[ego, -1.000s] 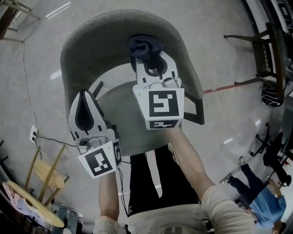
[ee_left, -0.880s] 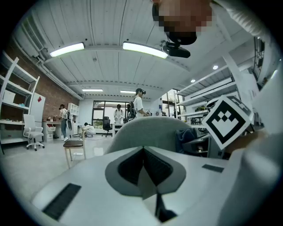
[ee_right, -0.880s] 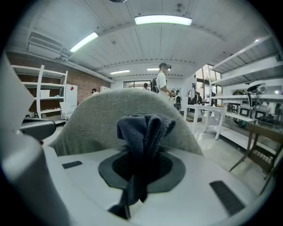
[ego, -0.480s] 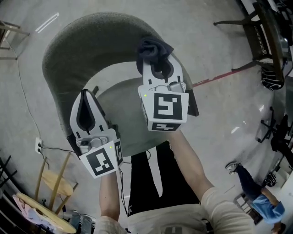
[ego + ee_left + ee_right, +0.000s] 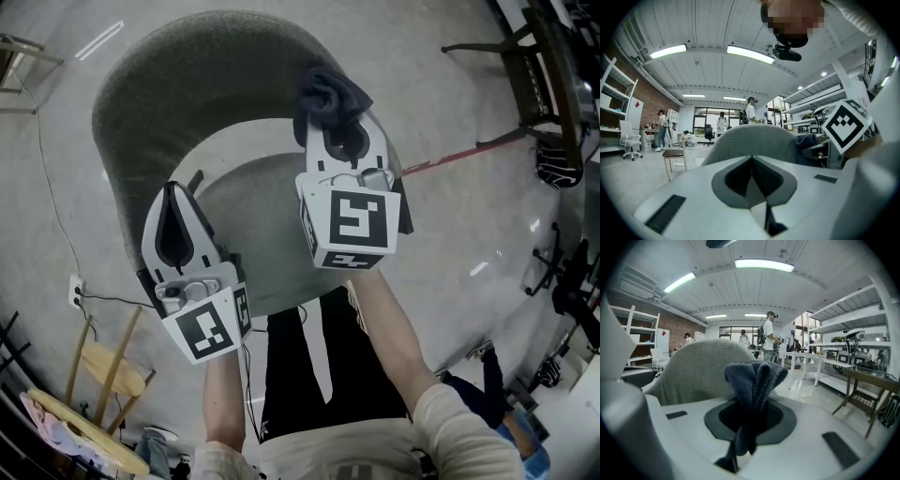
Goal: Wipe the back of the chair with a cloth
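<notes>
One chair stands on the glossy pale floor. Its back is a broad curved shell covered in coarse grey fabric. There is one cloth, dark blue and fleecy, bunched into soft folds and pinched in the clenched right tongs. It sits at the right end of that back's upper edge; whether it touches, I cannot tell. The left tongs, of smooth white plastic, are closed on nothing over the chair's left side.
</notes>
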A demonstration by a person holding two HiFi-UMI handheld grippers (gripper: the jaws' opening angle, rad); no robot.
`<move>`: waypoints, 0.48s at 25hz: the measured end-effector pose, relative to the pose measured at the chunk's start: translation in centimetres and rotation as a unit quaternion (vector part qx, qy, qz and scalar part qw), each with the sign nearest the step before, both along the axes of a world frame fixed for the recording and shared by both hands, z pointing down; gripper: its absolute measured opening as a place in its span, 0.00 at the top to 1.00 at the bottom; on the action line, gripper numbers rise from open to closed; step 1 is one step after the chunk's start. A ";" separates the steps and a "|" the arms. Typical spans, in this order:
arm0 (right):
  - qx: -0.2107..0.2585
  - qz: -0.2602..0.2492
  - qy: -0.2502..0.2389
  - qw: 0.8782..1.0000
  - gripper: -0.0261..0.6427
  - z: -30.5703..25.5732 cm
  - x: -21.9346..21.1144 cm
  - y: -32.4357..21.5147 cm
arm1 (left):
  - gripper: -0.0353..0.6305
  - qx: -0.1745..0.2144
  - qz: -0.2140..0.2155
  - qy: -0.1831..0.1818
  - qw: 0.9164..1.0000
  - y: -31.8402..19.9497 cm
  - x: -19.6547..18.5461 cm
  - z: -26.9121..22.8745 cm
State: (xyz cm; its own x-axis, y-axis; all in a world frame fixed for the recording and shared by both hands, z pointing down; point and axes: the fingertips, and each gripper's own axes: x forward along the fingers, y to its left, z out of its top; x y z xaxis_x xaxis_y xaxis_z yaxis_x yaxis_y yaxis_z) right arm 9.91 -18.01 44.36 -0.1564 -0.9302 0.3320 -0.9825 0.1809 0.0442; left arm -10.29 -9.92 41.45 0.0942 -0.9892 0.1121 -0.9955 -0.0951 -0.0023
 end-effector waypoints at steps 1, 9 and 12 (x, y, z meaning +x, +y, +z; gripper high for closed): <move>0.004 -0.013 -0.001 1.000 0.88 -0.2 -0.7 0.2 | 0.92 0.001 -0.008 0.000 1.000 0.3 -0.4 0.1; 0.026 -0.205 -0.018 0.978 0.88 -1.3 -13.2 3.4 | 0.92 0.012 -0.098 -0.001 0.995 3.5 -5.8 -0.2; 0.014 -0.284 -0.017 0.959 0.88 -0.5 -18.3 5.5 | 0.92 0.011 -0.143 -0.002 0.990 5.3 -8.4 0.0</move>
State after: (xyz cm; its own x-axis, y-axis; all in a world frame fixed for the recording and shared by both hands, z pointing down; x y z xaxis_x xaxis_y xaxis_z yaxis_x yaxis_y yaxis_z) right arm -8.42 -12.48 43.84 -0.6502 -0.7003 0.2947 -0.7270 0.6861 0.0264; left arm -18.73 -4.57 41.50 -0.1914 -0.9775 0.0891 -0.9814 0.1917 -0.0054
